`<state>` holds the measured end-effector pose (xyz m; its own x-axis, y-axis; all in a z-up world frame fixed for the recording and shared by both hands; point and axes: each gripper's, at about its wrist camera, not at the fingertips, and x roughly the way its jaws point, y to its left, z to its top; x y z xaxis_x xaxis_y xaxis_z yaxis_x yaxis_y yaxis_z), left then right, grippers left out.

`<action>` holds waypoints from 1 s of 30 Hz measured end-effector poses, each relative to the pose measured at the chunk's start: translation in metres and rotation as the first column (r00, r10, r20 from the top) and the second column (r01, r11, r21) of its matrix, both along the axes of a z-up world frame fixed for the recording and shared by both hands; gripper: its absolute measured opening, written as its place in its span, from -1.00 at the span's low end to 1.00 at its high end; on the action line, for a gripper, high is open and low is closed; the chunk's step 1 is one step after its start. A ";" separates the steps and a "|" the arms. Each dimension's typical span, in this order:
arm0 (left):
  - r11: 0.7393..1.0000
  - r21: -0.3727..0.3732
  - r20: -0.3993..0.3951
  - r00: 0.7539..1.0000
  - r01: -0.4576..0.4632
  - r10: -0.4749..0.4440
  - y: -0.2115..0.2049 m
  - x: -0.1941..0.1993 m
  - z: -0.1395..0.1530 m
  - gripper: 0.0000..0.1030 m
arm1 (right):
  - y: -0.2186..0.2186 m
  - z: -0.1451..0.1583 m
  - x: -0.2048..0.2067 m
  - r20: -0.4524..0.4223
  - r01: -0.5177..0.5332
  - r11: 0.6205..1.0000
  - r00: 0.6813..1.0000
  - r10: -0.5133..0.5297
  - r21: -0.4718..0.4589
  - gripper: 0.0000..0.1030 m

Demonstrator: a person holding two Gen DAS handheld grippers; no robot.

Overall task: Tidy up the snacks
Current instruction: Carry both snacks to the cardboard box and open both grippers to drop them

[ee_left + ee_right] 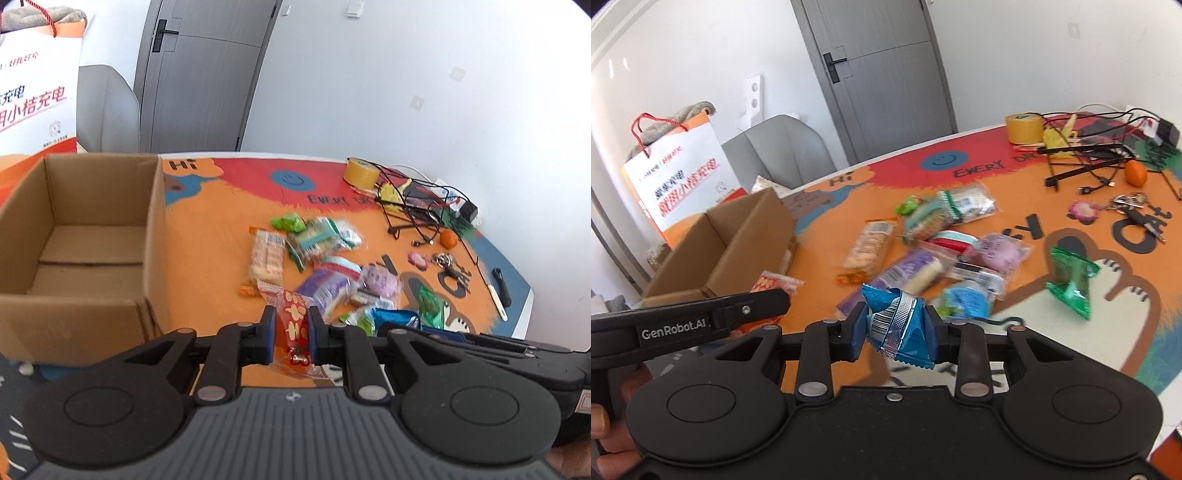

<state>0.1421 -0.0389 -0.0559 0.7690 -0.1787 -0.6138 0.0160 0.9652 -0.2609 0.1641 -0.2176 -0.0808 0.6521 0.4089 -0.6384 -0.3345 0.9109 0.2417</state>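
I have one snack in each gripper. My left gripper (291,328) is clamped on a red packet with pale flowers (293,319), and my right gripper (895,325) is pinched on a crumpled blue packet (901,321). Both packets hang above the table's near side, to the right of the cardboard box (88,236) and not yet over it.

I judge the job barely started. The box floor that I can see through the left camera is bare, though its near wall hides a strip of it. The pile of snacks (325,269) lies loose on the orange mat (207,236), well to the right of the box: a biscuit pack (266,258), green packets, purple ones, a blue one. A single green packet (1071,288) sits apart, farther from the box than the pile.

Between the box and the pile the mat is open, so I expect a free swing across. The box's right wall stands tall, so each packet must rise above that rim before it goes in. Both grippers are close together near the box's front corner, and the left one crosses the right camera's view; going one at a time seems wise. The tape roll (360,173), cables (417,206), an orange (448,238) and keys (448,264) lie far from the box, beyond the pile and out of my path.
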 end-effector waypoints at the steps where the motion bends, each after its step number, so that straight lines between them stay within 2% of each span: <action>1: 1.000 0.005 0.000 1.000 -0.002 0.002 0.004 0.001 0.005 -0.69 | 0.004 0.005 0.002 -0.007 -0.005 1.000 1.000 0.005 0.012 -0.36; 7: 1.000 -0.006 -0.031 1.000 0.007 -0.007 0.036 0.016 0.029 -0.69 | 0.029 0.032 0.014 -0.008 -0.020 1.000 1.000 0.020 0.014 -0.36; 10: 1.000 0.013 -0.017 1.000 -0.008 0.008 0.051 0.020 0.042 -0.69 | 0.042 0.046 0.020 0.002 -0.043 0.999 0.999 0.043 0.008 -0.36; 15: 0.999 0.027 -0.012 0.999 -0.046 0.046 0.073 0.030 0.061 -0.69 | 0.070 0.074 0.022 0.074 -0.068 0.997 0.995 0.070 -0.036 -0.36; 18: 0.997 0.034 -0.008 0.998 -0.070 0.070 0.086 0.034 0.069 -0.69 | 0.087 0.086 0.026 0.084 -0.091 0.995 0.992 0.094 -0.035 -0.36; 23: 0.993 0.044 -0.005 0.994 -0.106 0.106 0.103 0.038 0.074 -0.69 | 0.117 0.091 0.036 0.079 -0.096 0.994 0.992 0.100 -0.049 -0.36; 30: 0.990 0.029 -0.017 0.990 -0.137 0.138 0.130 0.041 0.067 -0.69 | 0.155 0.085 0.045 0.048 -0.112 0.992 0.992 0.115 -0.056 -0.36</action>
